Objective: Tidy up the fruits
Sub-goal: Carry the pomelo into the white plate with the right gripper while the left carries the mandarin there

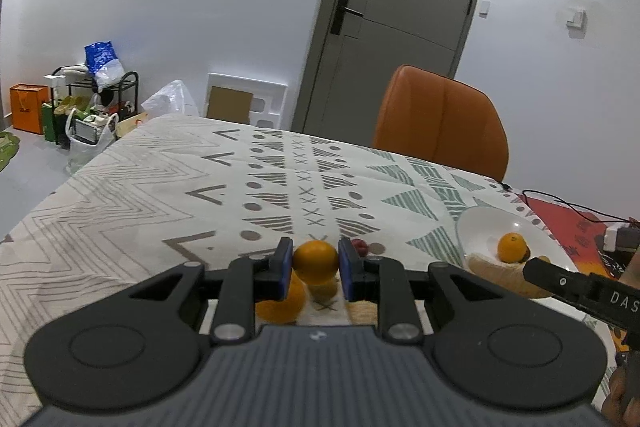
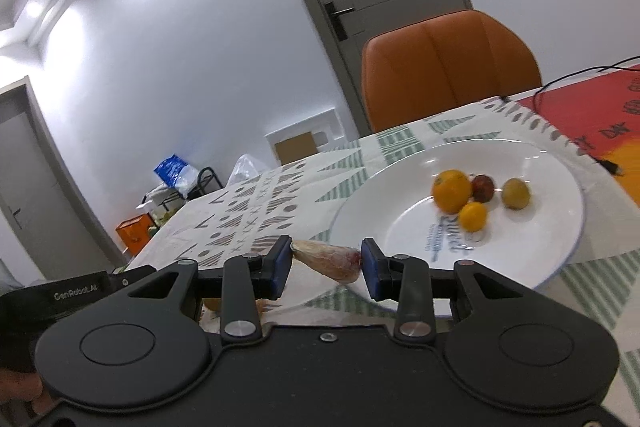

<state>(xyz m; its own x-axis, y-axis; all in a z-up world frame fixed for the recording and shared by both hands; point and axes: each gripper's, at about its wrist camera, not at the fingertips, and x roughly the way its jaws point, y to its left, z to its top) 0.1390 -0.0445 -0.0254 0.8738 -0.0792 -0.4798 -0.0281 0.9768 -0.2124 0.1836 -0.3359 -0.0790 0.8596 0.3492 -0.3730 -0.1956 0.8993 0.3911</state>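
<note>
In the left wrist view my left gripper (image 1: 316, 259) is shut on a small orange (image 1: 316, 261), held above the patterned tablecloth. Under it lie a bigger orange (image 1: 280, 303), a yellowish fruit (image 1: 325, 290) and a small red fruit (image 1: 361, 247). My right gripper (image 2: 326, 262) is shut on a pale tan tapered fruit (image 2: 328, 262) with a reddish end, at the near left rim of the white plate (image 2: 552, 163). The plate holds an orange (image 2: 451, 190), a red fruit (image 2: 483, 188), a yellow-green fruit (image 2: 516, 193) and a small orange (image 2: 473, 215).
An orange chair (image 1: 440, 119) stands at the table's far side, in front of a grey door (image 1: 400, 11). A black cable (image 2: 568, 79) runs over a red cloth (image 2: 592, 123) beyond the plate. Bags and a rack (image 1: 96, 95) sit on the floor at far left.
</note>
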